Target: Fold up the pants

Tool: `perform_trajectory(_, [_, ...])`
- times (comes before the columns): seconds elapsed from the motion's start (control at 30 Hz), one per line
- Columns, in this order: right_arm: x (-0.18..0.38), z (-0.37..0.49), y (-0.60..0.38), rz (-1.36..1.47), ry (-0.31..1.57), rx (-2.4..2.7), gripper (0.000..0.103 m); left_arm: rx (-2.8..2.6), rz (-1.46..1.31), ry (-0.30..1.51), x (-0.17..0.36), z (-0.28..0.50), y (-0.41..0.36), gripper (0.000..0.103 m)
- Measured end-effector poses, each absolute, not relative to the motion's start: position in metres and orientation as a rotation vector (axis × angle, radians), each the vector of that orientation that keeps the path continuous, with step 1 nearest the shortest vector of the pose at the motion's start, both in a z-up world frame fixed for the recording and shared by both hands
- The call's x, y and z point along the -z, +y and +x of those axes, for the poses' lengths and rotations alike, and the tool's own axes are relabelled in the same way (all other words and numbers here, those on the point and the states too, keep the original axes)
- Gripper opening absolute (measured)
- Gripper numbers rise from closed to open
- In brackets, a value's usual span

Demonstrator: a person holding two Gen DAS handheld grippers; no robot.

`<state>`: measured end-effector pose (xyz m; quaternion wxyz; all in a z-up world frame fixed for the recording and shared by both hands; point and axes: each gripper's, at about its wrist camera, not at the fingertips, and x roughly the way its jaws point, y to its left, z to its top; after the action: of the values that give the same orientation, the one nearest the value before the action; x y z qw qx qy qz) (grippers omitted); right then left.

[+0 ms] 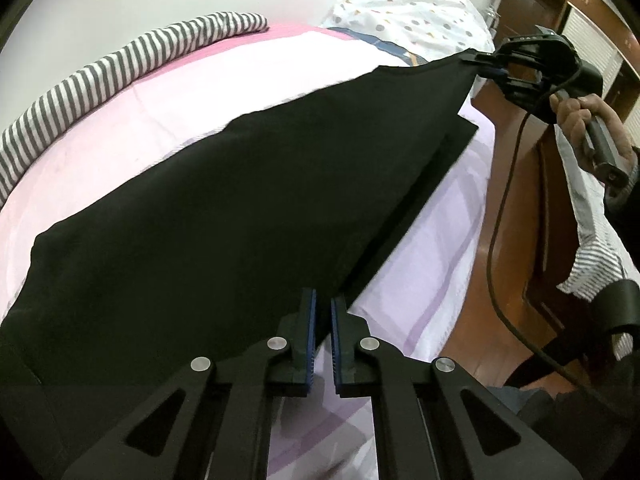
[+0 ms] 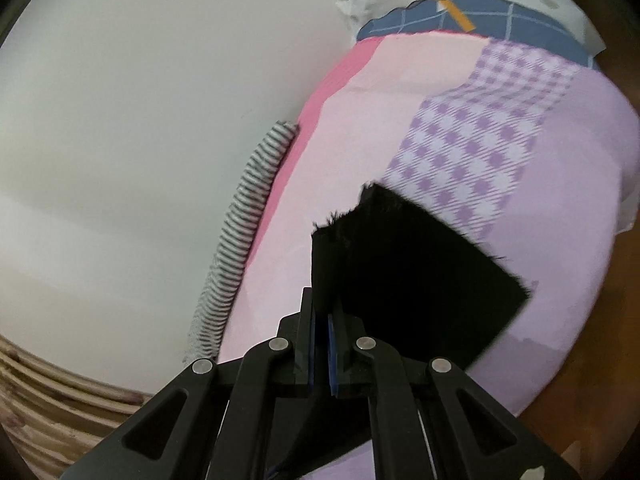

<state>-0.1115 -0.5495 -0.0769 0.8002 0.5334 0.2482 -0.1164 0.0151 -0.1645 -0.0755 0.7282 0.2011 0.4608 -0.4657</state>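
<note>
Black left tongs [image 1: 323, 304]: nearest in the left view, tips pressed almost together with a thin slit between the blue pads; the bed sheet shows through the slit, and I cannot tell whether cloth is caught at the very tips.
Pants [image 1: 200, 240]: black, on the bed, near corner right at the left tongs' tips; the long near edge is lifted and stretched taut away to the far corner, while a lower layer lies flat on the sheet beside it.
Right tongs [image 2: 322, 312]: clamped on a corner of the pants; their own view shows the cloth running up out of the pads and hanging as a dark flap above the bed.
Left view only: the whole stretched span, the right tongs from outside at the far corner, the hand [image 1: 588, 120] on their handle, a trailing cable [image 1: 496, 240] and the brown floor [image 1: 516, 200].
Right view only: the lilac checked panel [image 2: 480, 128] of the sheet and a blue checked cloth [image 2: 460, 20] beyond it.
Sheet [image 1: 120, 140]: pink and lilac, under the pants.
Striped cloth [image 1: 100, 72]: grey and white, along the bed's wall side.
Spotted bedding [image 1: 420, 16]: white, at the far end.
</note>
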Motion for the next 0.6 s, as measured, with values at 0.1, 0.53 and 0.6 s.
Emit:
perform_trajectory(0.1, [0.091,-0.119,-0.551,1.157,0.559,0.271,0.006,1.029,0.455,1.036,0.082,0.015,-0.167,0.007])
perform_trajectory(0.53, [0.122,-0.136,-0.543,0.973,0.718,0.447,0.005,1.014,0.494,1.046,0.091,0.006,-0.173,0.009])
perform_trajectory(0.6, [0.126,-0.135,-0.540,0.926,0.740,0.473,0.005,1.013,0.495,1.046,0.091,0.008,-0.173,0.010])
